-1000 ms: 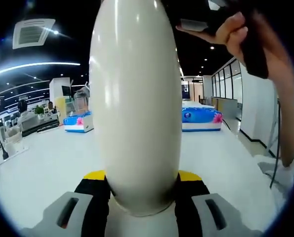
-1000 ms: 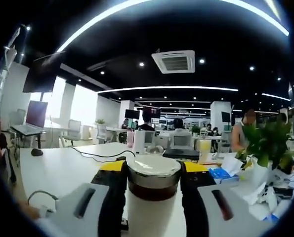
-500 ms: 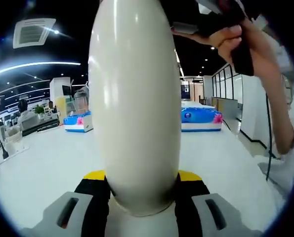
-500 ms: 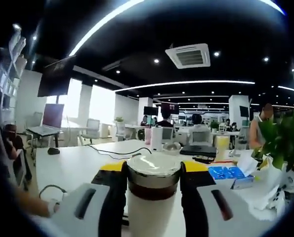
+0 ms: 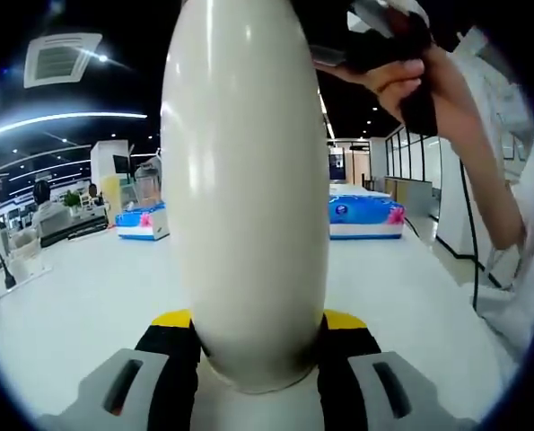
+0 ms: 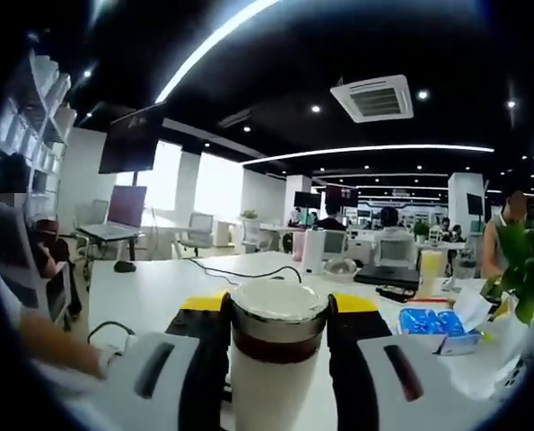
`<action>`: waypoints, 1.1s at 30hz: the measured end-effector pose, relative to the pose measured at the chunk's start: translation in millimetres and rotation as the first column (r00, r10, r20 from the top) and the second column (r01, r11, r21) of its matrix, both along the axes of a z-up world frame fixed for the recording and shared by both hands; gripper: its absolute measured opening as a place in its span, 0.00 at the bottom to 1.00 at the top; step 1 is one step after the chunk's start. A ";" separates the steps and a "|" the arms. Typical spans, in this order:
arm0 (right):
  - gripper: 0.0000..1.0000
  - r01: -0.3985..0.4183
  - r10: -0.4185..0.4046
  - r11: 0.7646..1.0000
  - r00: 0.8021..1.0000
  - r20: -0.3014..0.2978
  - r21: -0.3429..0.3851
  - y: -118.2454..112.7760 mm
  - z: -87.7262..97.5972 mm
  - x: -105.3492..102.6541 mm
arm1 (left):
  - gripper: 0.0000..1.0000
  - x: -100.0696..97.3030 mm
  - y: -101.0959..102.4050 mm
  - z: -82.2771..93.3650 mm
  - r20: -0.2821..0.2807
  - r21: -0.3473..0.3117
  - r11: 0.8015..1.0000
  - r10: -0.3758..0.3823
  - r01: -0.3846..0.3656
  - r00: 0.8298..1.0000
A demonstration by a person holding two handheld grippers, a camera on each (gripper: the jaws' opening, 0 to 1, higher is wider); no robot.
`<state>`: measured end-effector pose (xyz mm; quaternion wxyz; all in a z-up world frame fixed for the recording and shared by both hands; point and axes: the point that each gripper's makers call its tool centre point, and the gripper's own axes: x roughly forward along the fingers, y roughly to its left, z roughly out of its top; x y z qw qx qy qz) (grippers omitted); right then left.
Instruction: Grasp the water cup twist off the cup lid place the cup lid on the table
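Now left gripper (image 5: 258,359) jaws grasp the cup (image 5: 246,189); right gripper (image 6: 278,332) jaws grasp the lid (image 6: 278,310).

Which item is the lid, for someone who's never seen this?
In the right gripper view, start at the white table. The right tongs grip a white cylinder: the lid. A dark band under its silvery top sets it apart from the clutter behind.
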<state>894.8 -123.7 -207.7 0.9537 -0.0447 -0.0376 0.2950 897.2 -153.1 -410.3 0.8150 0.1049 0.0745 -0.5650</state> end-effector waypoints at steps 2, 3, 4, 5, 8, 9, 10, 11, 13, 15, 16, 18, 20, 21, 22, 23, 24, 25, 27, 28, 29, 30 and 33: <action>0.45 -0.016 0.016 1.000 1.000 0.006 -0.003 -0.1 -0.2 -0.3 | 0.52 0.1 -0.1 0.1 0.000 0.000 1.000 0.000 0.000 1.000; 0.45 -0.028 0.028 1.000 1.000 0.008 -0.003 0.3 -0.2 -0.8 | 0.52 0.1 -0.1 0.1 0.000 0.000 1.000 0.000 0.000 1.000; 0.45 -0.037 0.037 0.999 0.999 0.010 -0.004 0.2 -0.2 -0.9 | 0.52 0.2 -0.1 0.1 0.000 0.000 1.000 0.000 0.000 1.000; 0.45 -0.049 0.049 0.999 0.999 0.011 -0.001 0.4 -0.2 -0.8 | 0.52 0.3 -0.1 0.2 0.000 0.000 1.000 0.000 0.000 1.000; 0.45 -0.070 0.070 0.998 0.997 0.010 -0.003 1.1 0.1 0.1 | 0.52 0.8 -0.3 0.5 0.000 0.000 1.000 0.001 -0.001 1.000; 0.45 -0.076 0.076 0.997 0.997 0.006 -0.004 1.3 0.3 0.6 | 0.52 1.0 -0.3 0.6 0.000 0.000 1.000 0.001 -0.001 1.000; 0.45 -0.083 0.083 0.997 0.997 0.002 -0.006 1.3 0.4 0.9 | 0.52 0.2 -0.3 0.7 0.000 -0.001 1.000 0.001 -0.001 1.000; 0.45 -0.093 0.093 0.996 0.996 -0.002 -0.008 1.1 0.4 1.3 | 0.52 -0.2 -0.3 0.7 0.000 -0.001 1.000 0.000 0.000 1.000; 0.45 -0.106 0.106 0.994 0.994 -0.005 -0.008 0.8 0.4 1.9 | 0.52 -1.8 -0.1 0.8 0.000 -0.001 1.000 0.000 0.000 1.000; 0.45 -0.124 0.124 0.992 0.992 -0.008 -0.006 1.1 0.3 1.7 | 0.52 -2.7 0.0 0.9 0.000 -0.001 1.000 0.001 -0.001 1.000; 0.45 -0.134 0.134 0.991 0.991 -0.010 -0.003 1.2 0.3 1.7 | 0.52 -3.4 0.0 1.0 0.000 -0.001 1.000 0.001 -0.001 1.000; 0.45 -0.155 0.155 0.988 0.988 -0.012 -0.003 0.7 0.6 2.3 | 0.52 -4.1 0.1 1.1 0.000 0.000 1.000 0.001 -0.001 1.000; 0.45 -0.174 0.174 0.985 0.985 -0.018 -0.007 0.8 1.1 2.9 | 0.52 -3.5 0.3 1.3 -0.001 -0.001 1.000 0.002 -0.002 1.000; 0.45 -0.182 0.182 0.983 0.983 -0.022 -0.010 0.7 1.2 3.2 | 0.52 -3.1 0.4 1.4 -0.001 -0.001 1.000 0.002 -0.002 1.000; 0.45 -0.191 0.191 0.981 0.981 -0.028 -0.011 0.7 1.2 3.7 | 0.52 -3.4 0.5 1.4 -0.001 -0.001 1.000 0.002 -0.002 1.000; 0.45 -0.197 0.197 0.980 0.980 -0.031 -0.013 0.6 1.2 4.1 | 0.52 -3.5 0.5 1.4 -0.001 -0.001 1.000 0.002 -0.002 1.000; 0.45 -0.210 0.209 0.978 0.977 -0.036 -0.014 0.6 1.1 4.3 | 0.52 -3.9 0.6 1.4 -0.001 -0.001 1.000 0.003 -0.003 1.000; 0.45 -0.216 0.215 0.976 0.976 -0.038 -0.015 1.1 0.9 3.9 | 0.52 -4.1 0.7 1.4 -0.001 0.000 1.000 0.003 -0.003 1.000; 0.45 -0.232 0.231 0.972 0.972 -0.040 -0.018 1.4 0.6 4.6 | 0.52 -4.4 0.8 1.4 -0.001 -0.001 1.000 0.003 -0.003 1.000; 0.45 -0.245 0.244 0.969 0.969 -0.041 -0.018 1.4 0.6 5.0 | 0.52 -4.6 0.8 1.3 -0.001 -0.001 1.000 0.003 -0.003 1.000; 0.45 -0.257 0.256 0.966 0.966 -0.043 -0.014 1.4 0.4 5.0 | 0.52 -4.7 0.9 1.4 -0.002 -0.001 1.000 0.003 -0.003 1.000; 0.45 -0.276 0.276 0.961 0.960 -0.041 -0.012 1.6 0.4 5.2 | 0.52 -4.8 0.9 1.3 -0.002 -0.001 1.000 0.004 -0.004 1.000; 0.45 -0.329 0.329 0.944 0.944 -0.039 0.004 2.5 -0.1 4.2 | 0.52 -5.2 0.8 1.1 -0.002 -0.001 1.000 0.005 -0.005 1.000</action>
